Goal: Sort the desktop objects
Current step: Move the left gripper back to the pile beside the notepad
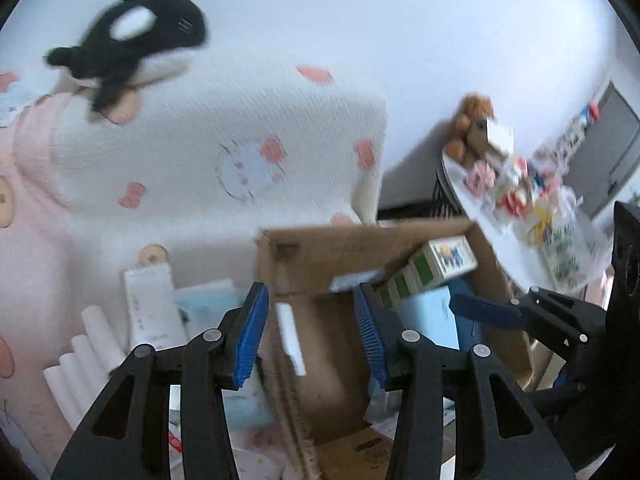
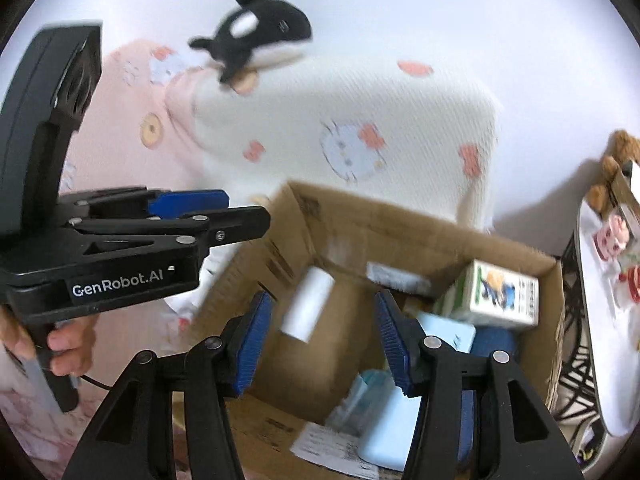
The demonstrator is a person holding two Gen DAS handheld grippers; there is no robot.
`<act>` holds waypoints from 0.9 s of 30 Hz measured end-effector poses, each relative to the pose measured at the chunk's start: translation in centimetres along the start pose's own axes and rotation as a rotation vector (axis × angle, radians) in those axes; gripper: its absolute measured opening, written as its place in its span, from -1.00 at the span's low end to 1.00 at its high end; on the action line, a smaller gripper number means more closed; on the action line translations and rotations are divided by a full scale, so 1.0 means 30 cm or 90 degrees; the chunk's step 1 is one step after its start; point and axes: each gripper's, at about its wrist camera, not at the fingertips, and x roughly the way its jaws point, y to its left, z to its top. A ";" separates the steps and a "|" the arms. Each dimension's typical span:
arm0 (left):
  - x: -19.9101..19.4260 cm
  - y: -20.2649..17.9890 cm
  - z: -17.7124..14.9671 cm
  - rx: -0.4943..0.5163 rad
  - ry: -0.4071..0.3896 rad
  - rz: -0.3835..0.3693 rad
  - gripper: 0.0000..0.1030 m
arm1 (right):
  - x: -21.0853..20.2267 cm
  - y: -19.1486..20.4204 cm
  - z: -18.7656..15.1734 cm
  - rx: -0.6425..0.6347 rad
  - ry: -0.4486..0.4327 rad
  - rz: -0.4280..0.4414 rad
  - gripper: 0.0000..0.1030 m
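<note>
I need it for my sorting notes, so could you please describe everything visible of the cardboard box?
The cardboard box is plain brown corrugated card, open on top, with raised flaps and dark print on the left one. It sits tilted in view against a white patterned blanket. Inside lie a green-and-white carton, pale blue items and a white roll. Neither tool touches it.

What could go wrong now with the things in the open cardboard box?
1. The green and white printed carton leans tilted on the brown cardboard box wall; a bump could tip it.
2. Both views are blurred, so the left hand-held gripper and right hand-held gripper, close together, may collide.
</note>
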 end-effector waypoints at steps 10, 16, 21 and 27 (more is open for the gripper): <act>-0.145 0.295 -0.037 -0.143 -0.048 0.031 -0.05 | -0.051 0.160 0.156 -0.033 -0.043 0.032 -0.02; -0.187 0.446 -0.076 -0.211 -0.048 0.049 -0.02 | -0.103 0.336 0.253 -0.099 -0.106 0.035 0.24; -0.223 0.567 -0.123 -0.257 -0.051 0.044 0.09 | -0.045 0.445 0.276 -0.084 -0.144 0.070 0.24; -0.222 0.684 -0.181 -0.288 -0.040 0.069 0.11 | 0.108 0.510 0.210 -0.046 -0.084 0.147 0.25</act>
